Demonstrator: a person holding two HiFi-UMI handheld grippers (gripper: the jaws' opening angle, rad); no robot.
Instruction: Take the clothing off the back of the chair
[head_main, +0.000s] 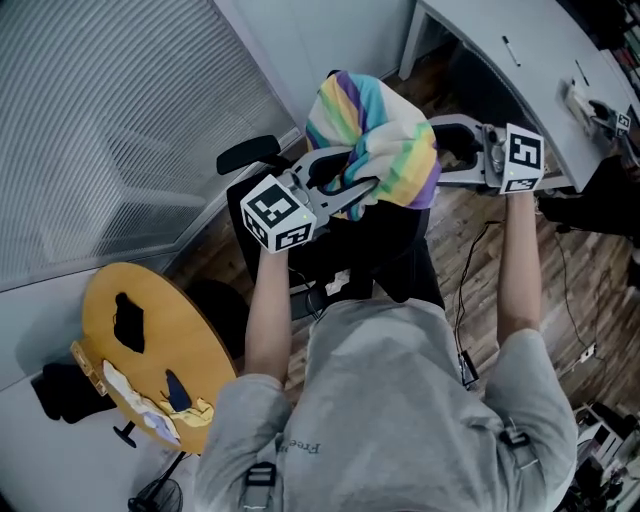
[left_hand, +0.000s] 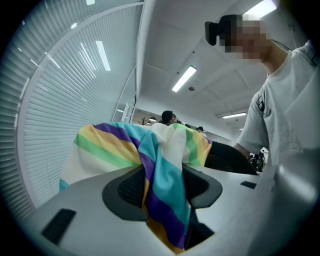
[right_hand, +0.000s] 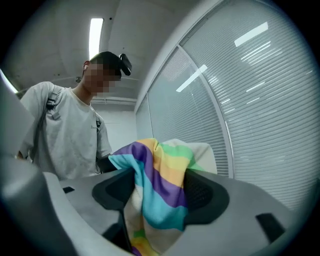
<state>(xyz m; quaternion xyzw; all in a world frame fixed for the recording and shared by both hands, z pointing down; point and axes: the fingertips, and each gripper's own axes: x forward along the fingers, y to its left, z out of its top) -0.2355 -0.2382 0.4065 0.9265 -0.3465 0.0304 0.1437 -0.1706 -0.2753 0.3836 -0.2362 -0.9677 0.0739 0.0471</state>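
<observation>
Wood flooring (head_main: 470, 230) is running under the scene in the head view. Slatted blinds (head_main: 120, 130) are filling the upper left, a white desk (head_main: 520, 70) is crossing the upper right, and a round yellow table (head_main: 160, 330) is sitting at the lower left. At the upper centre, the striped clothing (head_main: 375, 130) is bunching into a ball just above the black chair (head_main: 385, 245) in the frame; whether it is touching the chair cannot be told.

The left gripper (head_main: 355, 190) is reaching into the bundle from its lower left and the right gripper (head_main: 437, 150) from its right edge, so the cloth is sitting between the 2.

In the left gripper view the jaws are clamping on a fold of the clothing, with purple, teal and yellow stripes running down through the gap against both black pads (left_hand: 127, 187). In the right gripper view the jaws are likewise gripping the clothing, with teal, purple and cream stripes filling the space between the pads (right_hand: 205, 192).

A person (head_main: 400, 400) in a grey T-shirt is holding both grippers with arms stretched out.
</observation>
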